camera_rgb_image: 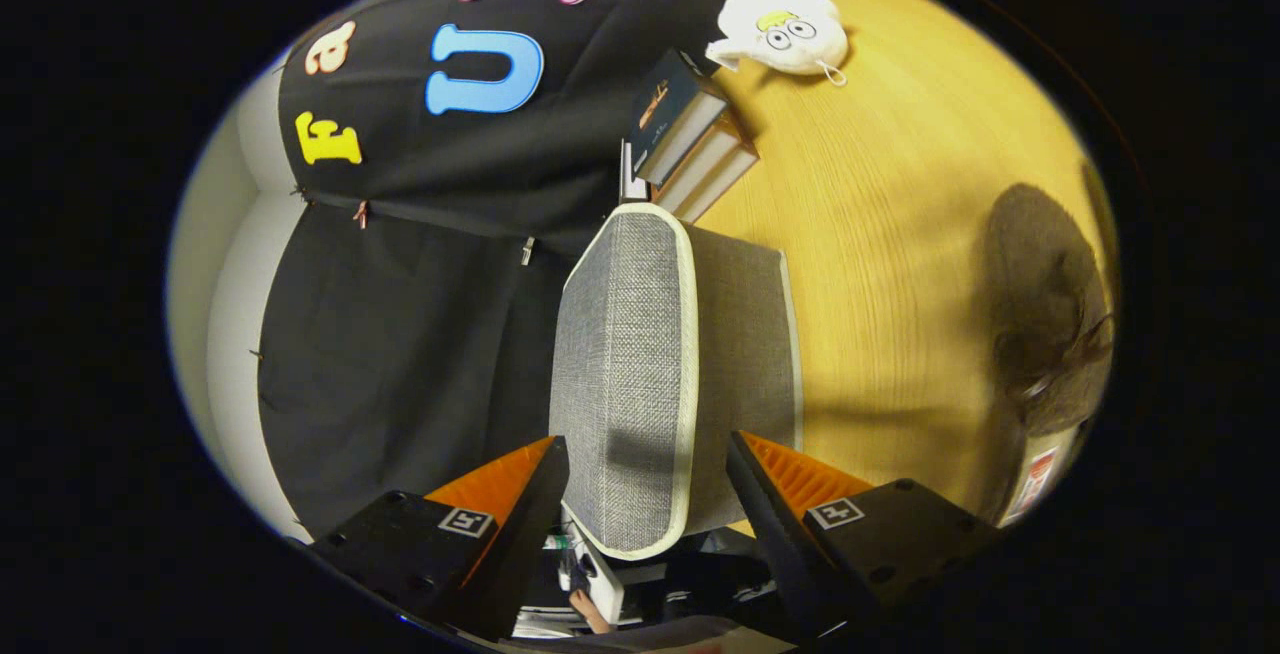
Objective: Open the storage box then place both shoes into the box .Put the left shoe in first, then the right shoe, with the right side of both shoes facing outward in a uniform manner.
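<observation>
The gripper [648, 494] has its fingers spread wide on either side of the grey box [665, 374], which stands on the table [900, 234] by its wall edge, seemingly shut, so opening and both shoes remain.

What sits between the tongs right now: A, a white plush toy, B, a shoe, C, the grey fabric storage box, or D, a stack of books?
C: the grey fabric storage box with its pale trim lies between the open tongs, whose fingers flank it without visibly pressing on it; the stack of books and the white plush toy lie well beyond on the wooden table.
</observation>
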The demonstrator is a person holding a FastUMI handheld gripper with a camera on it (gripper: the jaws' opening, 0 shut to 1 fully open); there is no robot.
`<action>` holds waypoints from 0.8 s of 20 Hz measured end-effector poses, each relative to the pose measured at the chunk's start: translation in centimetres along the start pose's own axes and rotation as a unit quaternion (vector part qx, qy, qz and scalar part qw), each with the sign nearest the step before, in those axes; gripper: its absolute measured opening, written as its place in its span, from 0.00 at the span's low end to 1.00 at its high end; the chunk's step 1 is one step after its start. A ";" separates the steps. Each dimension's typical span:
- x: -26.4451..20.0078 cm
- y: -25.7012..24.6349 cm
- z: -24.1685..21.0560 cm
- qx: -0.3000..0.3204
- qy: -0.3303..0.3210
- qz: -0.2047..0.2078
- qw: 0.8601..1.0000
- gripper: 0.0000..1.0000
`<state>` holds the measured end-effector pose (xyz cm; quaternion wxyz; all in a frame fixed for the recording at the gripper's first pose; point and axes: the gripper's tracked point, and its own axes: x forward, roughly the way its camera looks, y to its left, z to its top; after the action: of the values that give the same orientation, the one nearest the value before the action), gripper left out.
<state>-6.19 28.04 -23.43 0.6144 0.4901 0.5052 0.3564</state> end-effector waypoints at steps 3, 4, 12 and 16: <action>1.0 0.1 -0.6 0.029 0.012 0.014 0.999 0.97; 1.3 0.4 -0.7 0.039 0.015 0.022 0.999 0.96; 0.3 1.6 -0.3 0.084 0.020 0.056 0.995 0.32; -0.5 4.2 -0.1 0.033 0.006 0.073 0.997 0.05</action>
<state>-6.19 28.74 -19.29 0.5671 0.5435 0.4831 0.3867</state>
